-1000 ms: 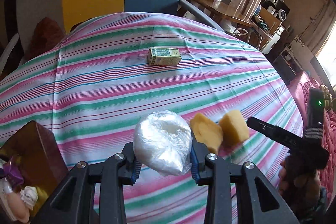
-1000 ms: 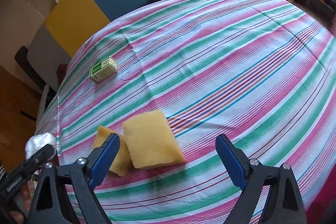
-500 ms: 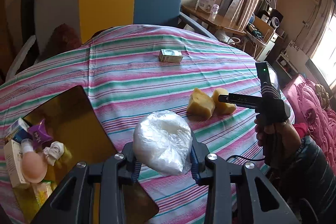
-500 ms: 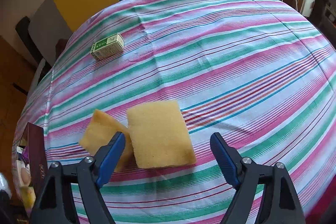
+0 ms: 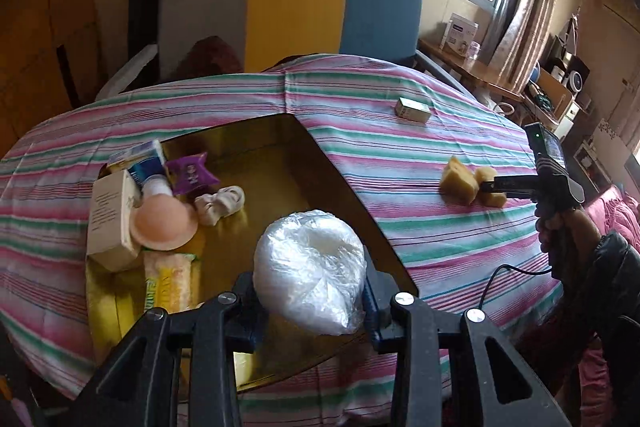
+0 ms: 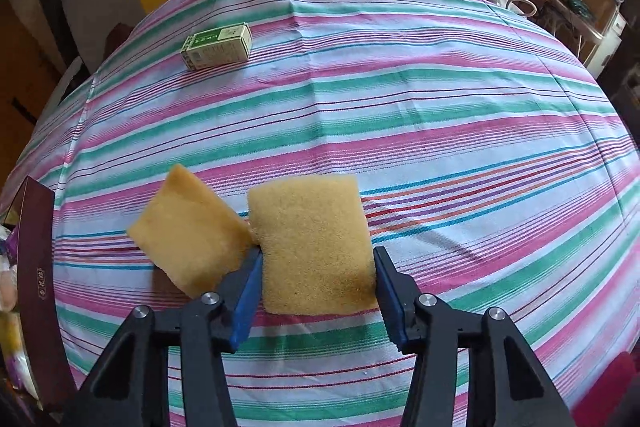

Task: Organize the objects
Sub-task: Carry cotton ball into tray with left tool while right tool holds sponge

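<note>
Crinkled clear plastic fills my left tongs [image 5: 310, 301]: they are clamped on a bag of white stuff [image 5: 310, 269], an egg-shaped bundle whose long axis runs up the left wrist view, its narrow end toward the camera. The bag hangs over the open gold-lined box [image 5: 260, 163] that sits on the counter [image 6: 440, 107], which is covered with a cloth striped pink, green and white. In the far left part of that box lie a white carton [image 5: 108, 219], a peach-coloured dome [image 5: 164, 223], a purple packet [image 5: 190, 175], a bundle of white cloth [image 5: 220, 203] and a yellow-and-white pack [image 5: 168, 279]. My right tongs [image 6: 318, 291] point steeply down at the counter; their jaws have just been closing and now bracket the near end of a yellow sponge [image 6: 312, 243], blue pads against or very close to its two long sides, though I cannot tell if they press. That sponge lies flat, its long axis pointing away from the camera. A second yellow sponge [image 6: 188, 231] lies just left of it, turned on a diagonal, one corner touching the first. Farther off, well apart from both, a small green-and-white box [image 6: 218, 47] lies on its side, long axis across the right wrist view. In the left wrist view a person's hand [image 5: 556, 227] grips the right handle.
</note>
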The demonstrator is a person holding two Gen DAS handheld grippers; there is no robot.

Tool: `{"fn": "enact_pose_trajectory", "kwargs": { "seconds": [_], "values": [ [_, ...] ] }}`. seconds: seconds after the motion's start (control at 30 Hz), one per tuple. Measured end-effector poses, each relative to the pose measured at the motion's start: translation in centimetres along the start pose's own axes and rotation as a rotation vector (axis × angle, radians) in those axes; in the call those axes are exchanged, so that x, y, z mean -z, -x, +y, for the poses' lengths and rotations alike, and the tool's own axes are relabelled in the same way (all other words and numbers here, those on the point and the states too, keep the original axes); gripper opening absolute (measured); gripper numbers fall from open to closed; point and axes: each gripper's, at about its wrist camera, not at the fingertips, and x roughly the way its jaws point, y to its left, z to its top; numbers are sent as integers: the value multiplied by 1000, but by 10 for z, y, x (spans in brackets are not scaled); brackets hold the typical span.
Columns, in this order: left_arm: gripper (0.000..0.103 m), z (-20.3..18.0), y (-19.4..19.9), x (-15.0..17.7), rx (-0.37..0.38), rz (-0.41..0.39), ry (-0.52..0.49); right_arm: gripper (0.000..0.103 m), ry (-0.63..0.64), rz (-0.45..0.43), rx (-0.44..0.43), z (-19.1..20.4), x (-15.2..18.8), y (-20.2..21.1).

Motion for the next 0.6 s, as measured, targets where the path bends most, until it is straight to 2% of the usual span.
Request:
{"fn": "enact_pose_trajectory", "kwargs": {
  "seconds": [0.17, 0.6],
  "values": [
    [37, 22, 7, 17, -37, -2, 39, 52, 41, 10, 42, 7, 2, -3],
    [37, 44, 1, 36, -38, 27, 104, 51, 92, 6, 89, 13, 5, -7]
  ]
}}
